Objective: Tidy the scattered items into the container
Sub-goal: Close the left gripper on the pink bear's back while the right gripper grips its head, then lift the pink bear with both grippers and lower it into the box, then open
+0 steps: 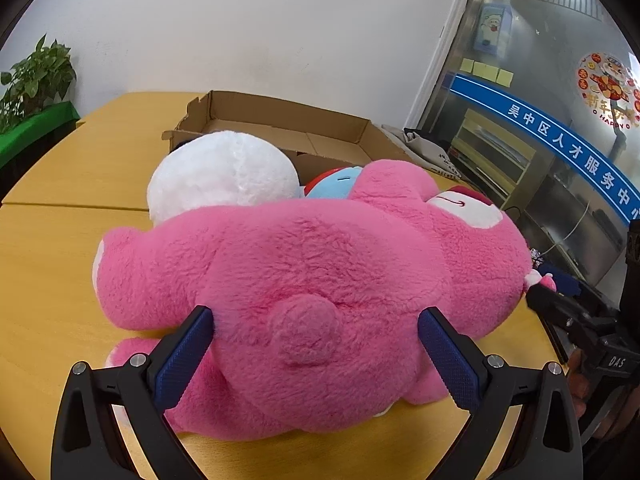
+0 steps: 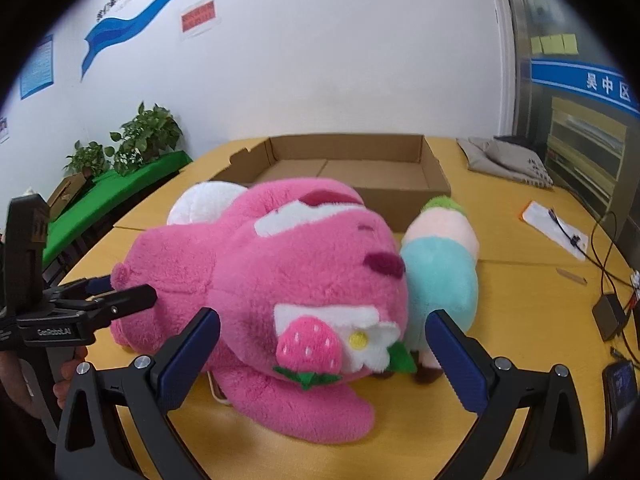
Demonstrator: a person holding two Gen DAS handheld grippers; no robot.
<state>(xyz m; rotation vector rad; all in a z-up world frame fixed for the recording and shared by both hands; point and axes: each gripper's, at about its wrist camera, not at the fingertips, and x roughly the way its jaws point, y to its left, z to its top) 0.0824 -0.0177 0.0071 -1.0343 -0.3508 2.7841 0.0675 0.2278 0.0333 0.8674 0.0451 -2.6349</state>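
A big pink plush bear point(image 1: 304, 264) lies on the yellow table point(image 1: 52, 264). My left gripper point(image 1: 316, 320) is open, its blue pads on either side of the bear's rear by the tail. My right gripper point(image 2: 322, 322) is open around the bear's head point(image 2: 288, 280) by the strawberry patch. A white plush point(image 1: 220, 172) and a blue plush point(image 1: 336, 184) lie behind the bear. A pastel blue-pink plush point(image 2: 444, 268) lies right of the bear's head. The open cardboard box point(image 2: 360, 172) stands beyond them and looks empty.
A grey cloth bag point(image 2: 504, 160) lies at the table's back right. A paper with a pen point(image 2: 556, 228), cables and a small black box point(image 2: 608, 316) lie at the right. Potted plants point(image 2: 144, 140) stand on a green ledge left of the table.
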